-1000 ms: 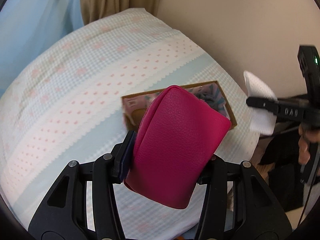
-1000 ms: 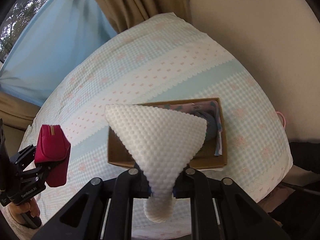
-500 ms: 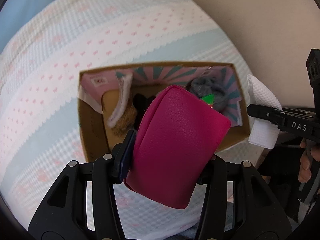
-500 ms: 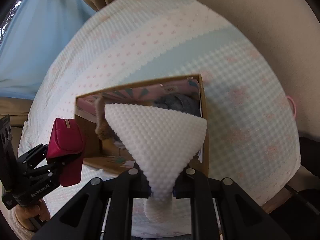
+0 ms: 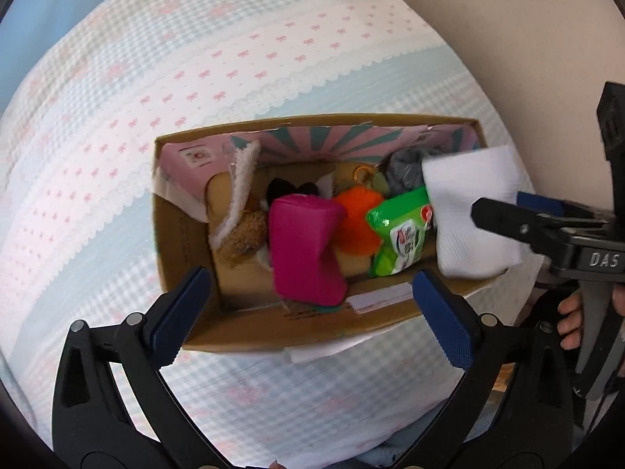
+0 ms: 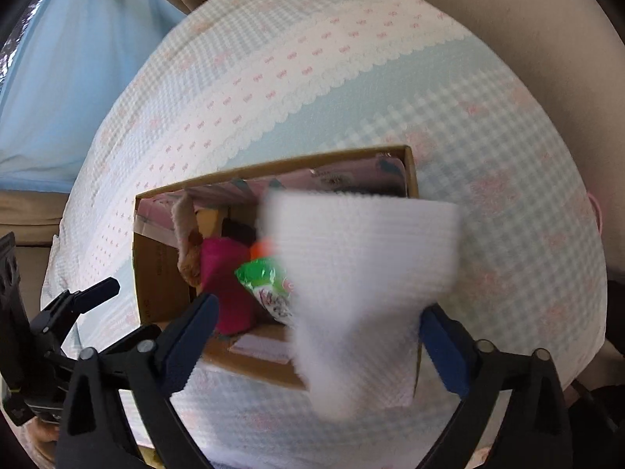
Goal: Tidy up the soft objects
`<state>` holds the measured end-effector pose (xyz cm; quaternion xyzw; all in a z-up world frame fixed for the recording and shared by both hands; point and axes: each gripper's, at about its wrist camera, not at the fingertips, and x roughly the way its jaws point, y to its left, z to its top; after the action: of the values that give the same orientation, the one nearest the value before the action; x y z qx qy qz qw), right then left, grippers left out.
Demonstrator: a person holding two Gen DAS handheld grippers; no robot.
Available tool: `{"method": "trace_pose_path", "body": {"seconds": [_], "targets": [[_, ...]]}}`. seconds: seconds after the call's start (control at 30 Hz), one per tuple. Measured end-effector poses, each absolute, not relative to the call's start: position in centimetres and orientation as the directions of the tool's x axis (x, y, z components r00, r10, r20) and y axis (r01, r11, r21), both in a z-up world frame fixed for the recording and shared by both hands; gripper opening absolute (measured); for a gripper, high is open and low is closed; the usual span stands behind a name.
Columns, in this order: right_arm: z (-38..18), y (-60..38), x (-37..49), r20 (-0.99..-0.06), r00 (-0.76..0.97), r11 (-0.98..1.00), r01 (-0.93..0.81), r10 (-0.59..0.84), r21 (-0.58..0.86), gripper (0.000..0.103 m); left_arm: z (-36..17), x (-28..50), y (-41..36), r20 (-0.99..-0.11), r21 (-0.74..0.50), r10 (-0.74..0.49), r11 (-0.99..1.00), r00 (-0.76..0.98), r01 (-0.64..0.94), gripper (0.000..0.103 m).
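Observation:
A cardboard box (image 5: pixel 187 273) (image 6: pixel 156 258) sits on the bed. The magenta pouch (image 5: pixel 306 248) (image 6: pixel 228 273) is inside the box, free of my left gripper (image 5: pixel 312 308), which is open just above the box's near wall. My right gripper (image 6: pixel 316 344) is open over the box's right end. The white textured cloth (image 6: pixel 363 273) (image 5: pixel 472 211) hangs blurred between its spread jaws, touching neither pad clearly. In the box lie a green wipes pack (image 5: pixel 402 230), an orange plush (image 5: pixel 355 226), a brown plush toy (image 5: pixel 244 234) and a grey item (image 5: pixel 406 164).
The bed has a blue, white and pink quilt (image 5: pixel 195 78). A beige wall (image 5: pixel 527 19) runs along the right, close to the box's right end. A blue curtain (image 6: pixel 58 78) hangs at the far left.
Both grippers moved in over the box and opened. The magenta pouch dropped from the left gripper into the box. The white cloth slipped loose from the right gripper's jaws.

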<state>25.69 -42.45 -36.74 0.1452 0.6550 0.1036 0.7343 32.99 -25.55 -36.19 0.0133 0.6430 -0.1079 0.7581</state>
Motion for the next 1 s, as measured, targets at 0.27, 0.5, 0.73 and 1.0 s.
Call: {"method": "trace_pose_path", "body": {"seconds": [0.27, 0.5, 0.73, 1.0], "targets": [[-35.3, -42.0, 25.1, -0.934, 0.162, 0.946, 0.009, 0.319, 0.324, 0.099, -34.8, 32.1, -24.3, -0.978, -0.12, -0.146, 0.979, 0.151, 0.166, 0.103], [-32.1, -40.1, 23.3, -0.944, 0.207, 0.966, -0.034, 0.257, 0.255, 0.099, -31.7, 30.3, -23.1, -0.966, -0.115, -0.15, 0.978, 0.209, 0.172, 0.103], [-26.5, -37.7, 20.6, -0.921, 0.328, 0.978, -0.062, 0.209, 0.2, 0.099, -26.7, 27.9, -20.8, -0.943, -0.112, -0.164, 0.976, 0.29, 0.187, 0.103], [-18.8, -34.0, 16.0, -0.862, 0.483, 0.987, -0.039, 0.157, 0.158, 0.099, -18.5, 23.8, -16.7, -0.882, -0.09, -0.16, 0.98, 0.442, 0.176, 0.103]]}}
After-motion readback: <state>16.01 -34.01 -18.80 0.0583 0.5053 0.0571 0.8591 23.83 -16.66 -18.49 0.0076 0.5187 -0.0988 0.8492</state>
